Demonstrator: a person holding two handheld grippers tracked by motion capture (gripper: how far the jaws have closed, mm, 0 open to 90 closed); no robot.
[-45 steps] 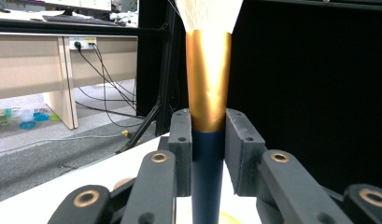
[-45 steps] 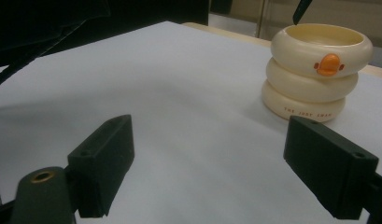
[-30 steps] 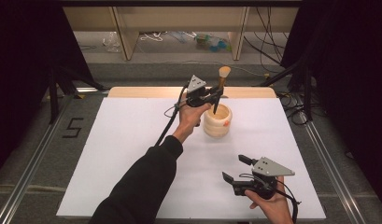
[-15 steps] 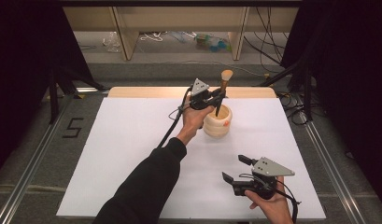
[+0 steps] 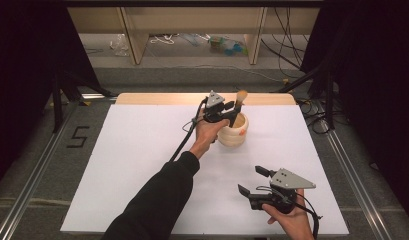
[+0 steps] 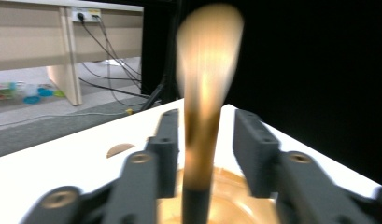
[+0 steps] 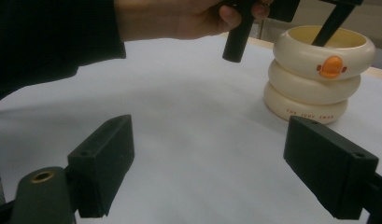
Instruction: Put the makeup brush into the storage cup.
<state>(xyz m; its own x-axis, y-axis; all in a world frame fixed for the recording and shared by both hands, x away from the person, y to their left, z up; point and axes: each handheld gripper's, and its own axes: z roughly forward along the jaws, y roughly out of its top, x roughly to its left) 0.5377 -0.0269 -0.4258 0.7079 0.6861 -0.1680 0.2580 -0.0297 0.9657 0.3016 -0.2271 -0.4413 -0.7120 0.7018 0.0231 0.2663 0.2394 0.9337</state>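
Observation:
A brush with a tan bristle head and a dark handle stands in a cream cup of stacked rings at the far middle of the white table. My left gripper is level with the brush's upper part. Its jaws have just been opening, and the brush stands between them with a gap on each side, above the cup. My right gripper rests near the front right edge, open and holding nothing. From there the cup shows an orange emblem, with the left hand above it.
The white table has a wooden strip along its far edge. Beyond it are shelf legs, cables and small items on the floor. Dark curtains stand on both sides. A cable trails from the left gripper along the sleeve.
The left gripper has sunk a little and the brush has gone lower into the cup. Its jaws have parted from the brush. The right gripper has not moved.

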